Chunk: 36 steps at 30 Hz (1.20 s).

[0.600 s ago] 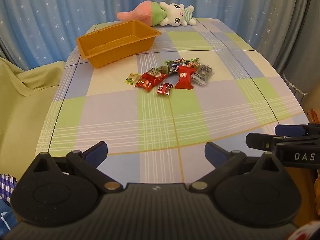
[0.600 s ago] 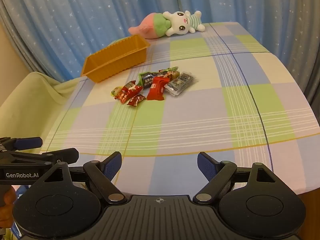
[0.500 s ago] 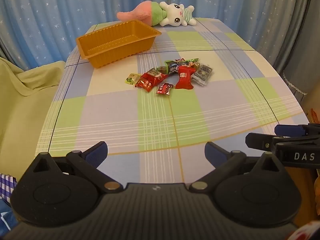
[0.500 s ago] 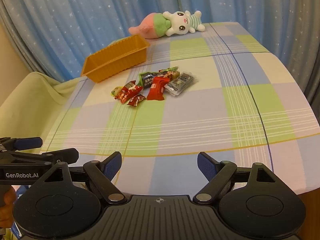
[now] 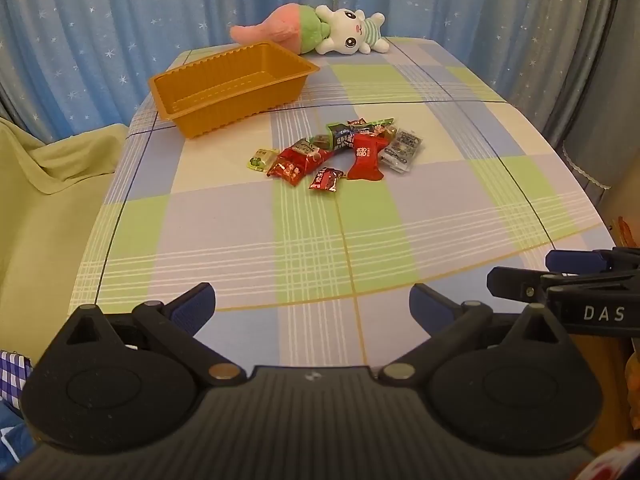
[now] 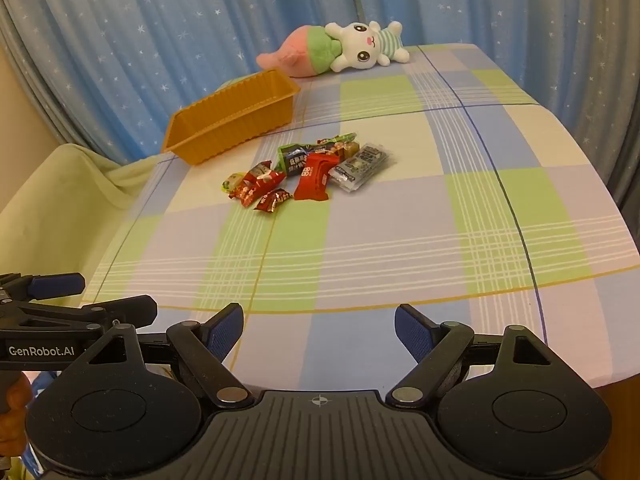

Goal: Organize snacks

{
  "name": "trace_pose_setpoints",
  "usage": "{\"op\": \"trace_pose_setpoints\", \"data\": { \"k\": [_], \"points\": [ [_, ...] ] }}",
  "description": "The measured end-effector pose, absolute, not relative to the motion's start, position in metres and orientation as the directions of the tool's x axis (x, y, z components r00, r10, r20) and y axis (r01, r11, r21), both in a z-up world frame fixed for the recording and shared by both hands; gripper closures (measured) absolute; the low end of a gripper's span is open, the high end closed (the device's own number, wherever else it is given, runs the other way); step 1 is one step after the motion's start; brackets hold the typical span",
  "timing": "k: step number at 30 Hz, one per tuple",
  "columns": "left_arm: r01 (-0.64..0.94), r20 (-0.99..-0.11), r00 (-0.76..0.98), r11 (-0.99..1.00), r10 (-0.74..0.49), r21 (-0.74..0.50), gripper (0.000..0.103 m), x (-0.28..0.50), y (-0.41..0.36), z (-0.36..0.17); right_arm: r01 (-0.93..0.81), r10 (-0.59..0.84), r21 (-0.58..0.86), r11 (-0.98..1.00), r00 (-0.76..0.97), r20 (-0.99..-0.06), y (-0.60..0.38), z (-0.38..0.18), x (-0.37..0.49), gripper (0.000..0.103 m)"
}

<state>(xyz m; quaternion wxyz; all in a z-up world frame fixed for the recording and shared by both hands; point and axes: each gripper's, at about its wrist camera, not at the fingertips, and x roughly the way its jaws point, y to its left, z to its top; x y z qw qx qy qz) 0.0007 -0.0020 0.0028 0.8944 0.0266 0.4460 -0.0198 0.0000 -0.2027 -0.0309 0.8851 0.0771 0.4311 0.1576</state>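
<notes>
Several wrapped snacks lie in a loose pile [image 5: 340, 152] [image 6: 308, 170] mid-table: red packets, a green one, a dark blue one and a clear silver one. An empty orange tray [image 5: 234, 84] [image 6: 232, 118] stands behind them to the left. My left gripper [image 5: 312, 306] hovers open over the table's near edge, nothing between its blue pads. My right gripper [image 6: 319, 328] is likewise open and empty, far short of the snacks. Each gripper shows at the side of the other's view.
A checked cloth covers the table [image 5: 320, 240] [image 6: 400, 220]. A plush rabbit with a pink and green toy [image 5: 316, 34] [image 6: 340, 50] lies at the far edge. Blue star curtains hang behind. A pale green covered seat [image 5: 48, 200] stands left of the table.
</notes>
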Motion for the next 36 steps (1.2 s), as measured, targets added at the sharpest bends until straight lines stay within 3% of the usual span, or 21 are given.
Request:
{"op": "trace_pose_setpoints", "data": {
  "k": [36],
  "points": [
    [0.072, -0.793, 0.609, 0.997, -0.029, 0.019, 0.0, -0.0003, -0.0043, 0.0061, -0.205, 0.34, 0.271, 0.94, 0.584, -0.737, -0.2003, -0.0289, -0.0024, 0.02]
  ]
}}
